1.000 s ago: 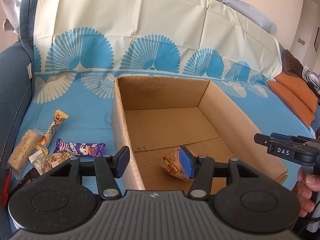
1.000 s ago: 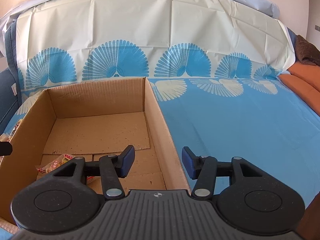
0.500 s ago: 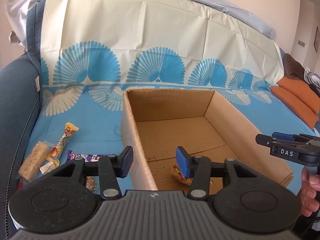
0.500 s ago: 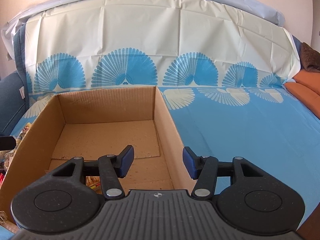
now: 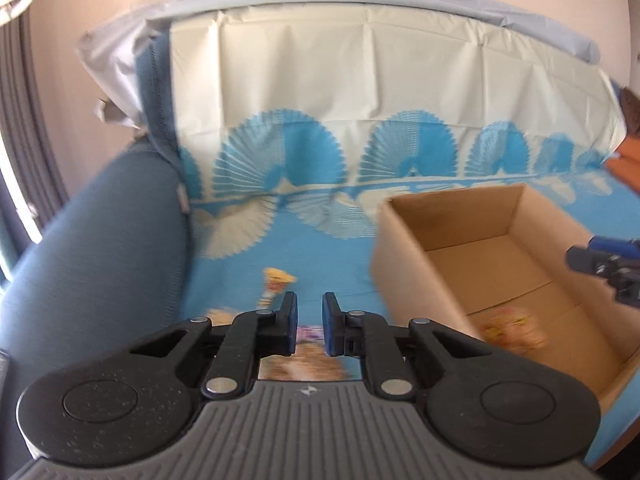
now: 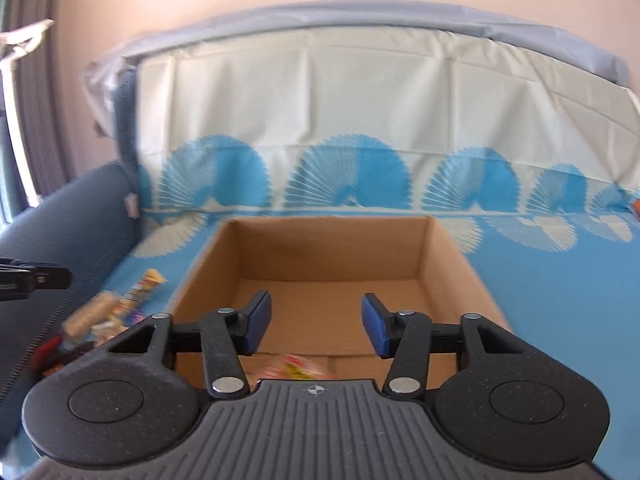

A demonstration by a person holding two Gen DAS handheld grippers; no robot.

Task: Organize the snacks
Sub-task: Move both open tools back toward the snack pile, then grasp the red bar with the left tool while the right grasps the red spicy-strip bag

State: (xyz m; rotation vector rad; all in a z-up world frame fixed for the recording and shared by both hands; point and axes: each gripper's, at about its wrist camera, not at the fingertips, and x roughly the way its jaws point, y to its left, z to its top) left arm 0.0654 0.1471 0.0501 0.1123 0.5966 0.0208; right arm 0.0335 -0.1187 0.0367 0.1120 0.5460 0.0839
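— Sofa cover [image 5: 256, 264] fills more of the left view than a second ago; the cardboard box [image 5: 404, 264] sits at right now.

— And the left gripper [image 5: 309, 322]?

— Narrowed to a slit, nothing between; blurred snack wrappers [image 5: 276, 280] lie beyond it.

— Right gripper [image 6: 316, 326]?

— Closing, half-wide, empty, over the box; one packet [image 6: 296, 366], probably peanuts, inside.

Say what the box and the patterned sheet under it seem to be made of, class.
Box: corrugated cardboard, probably; matte brown walls, folded corners, flap seams on the floor. Sheet: likely thin plastic or coated fabric; sharp fold creases, slight sheen, printed blue fans.
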